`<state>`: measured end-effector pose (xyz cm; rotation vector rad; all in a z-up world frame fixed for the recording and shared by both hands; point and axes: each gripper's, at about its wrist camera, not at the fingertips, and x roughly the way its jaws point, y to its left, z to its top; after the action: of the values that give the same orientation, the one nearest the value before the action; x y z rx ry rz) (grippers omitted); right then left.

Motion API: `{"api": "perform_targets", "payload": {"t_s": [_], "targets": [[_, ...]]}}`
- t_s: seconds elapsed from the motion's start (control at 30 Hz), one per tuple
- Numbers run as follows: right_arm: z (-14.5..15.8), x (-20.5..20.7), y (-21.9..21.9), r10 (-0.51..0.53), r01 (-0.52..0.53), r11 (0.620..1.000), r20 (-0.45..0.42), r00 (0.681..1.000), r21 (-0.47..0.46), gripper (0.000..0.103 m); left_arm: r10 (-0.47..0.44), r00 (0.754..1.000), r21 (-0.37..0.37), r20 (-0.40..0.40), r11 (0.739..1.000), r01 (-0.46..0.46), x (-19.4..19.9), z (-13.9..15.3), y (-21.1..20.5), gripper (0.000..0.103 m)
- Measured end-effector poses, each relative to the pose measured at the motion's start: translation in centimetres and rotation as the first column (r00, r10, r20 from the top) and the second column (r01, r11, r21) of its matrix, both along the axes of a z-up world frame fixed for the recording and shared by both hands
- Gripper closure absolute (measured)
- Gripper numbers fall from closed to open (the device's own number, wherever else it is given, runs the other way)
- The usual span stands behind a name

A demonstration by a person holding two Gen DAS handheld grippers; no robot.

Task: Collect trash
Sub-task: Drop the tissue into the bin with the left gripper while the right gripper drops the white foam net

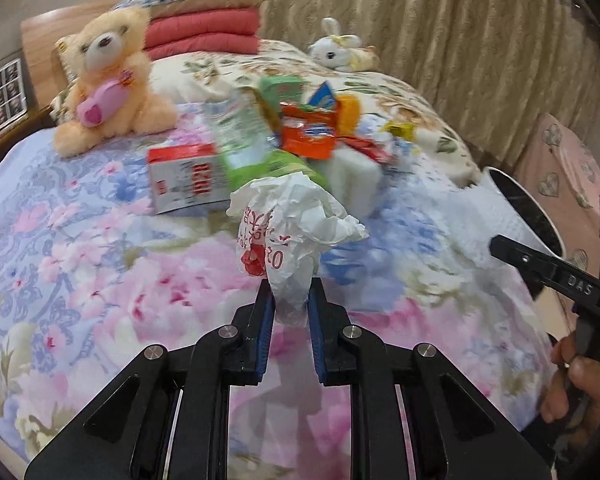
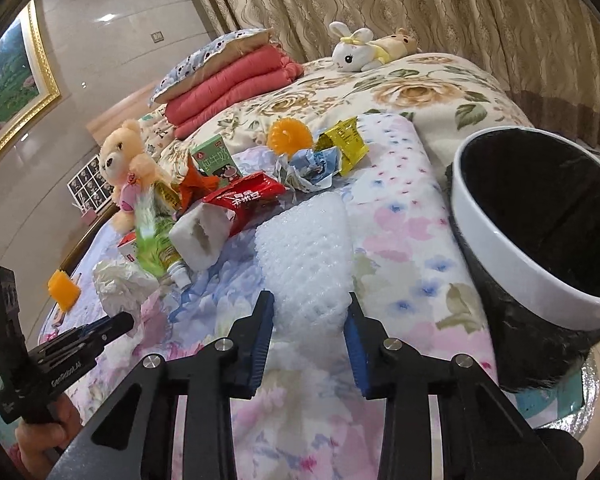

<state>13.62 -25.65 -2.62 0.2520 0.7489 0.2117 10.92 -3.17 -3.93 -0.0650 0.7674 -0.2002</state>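
Note:
My left gripper [image 1: 291, 300] is shut on a crumpled white plastic bag [image 1: 288, 220] with red print, held just above the floral bedspread; the bag also shows in the right wrist view [image 2: 118, 280]. My right gripper [image 2: 310, 312] is open, its blue pads on either side of the near end of a white bubble-wrap sheet [image 2: 304, 252]. A white-rimmed trash bin [image 2: 540, 232] with a black liner stands at the bed's right edge. A trash pile lies beyond: a red snack bag [image 2: 244, 200], a green bottle [image 2: 154, 240], a white foam block [image 2: 198, 236], a green carton [image 2: 214, 160], a gold wrapper [image 2: 344, 144].
A teddy bear [image 1: 108, 76] sits at the left of the bed, a white bunny toy [image 2: 360, 48] at the far side, folded red quilts and a pillow [image 2: 228, 80] behind. A red-and-white box [image 1: 184, 180] and an orange block [image 2: 63, 290] lie on the bedspread. Curtains hang behind.

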Motion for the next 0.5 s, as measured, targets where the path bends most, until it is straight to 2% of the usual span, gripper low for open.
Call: {"api": "perform_targets", "payload": {"t_s": [0.5], "targets": [[2.4,-2.6,-5.0,-0.092,0.091,0.996,0.06,0.994,0.011,0.068,-0.187,0.982,0.003,0.029,0.982,0.187,0.9,2.3,-8.1,0.088]]}}
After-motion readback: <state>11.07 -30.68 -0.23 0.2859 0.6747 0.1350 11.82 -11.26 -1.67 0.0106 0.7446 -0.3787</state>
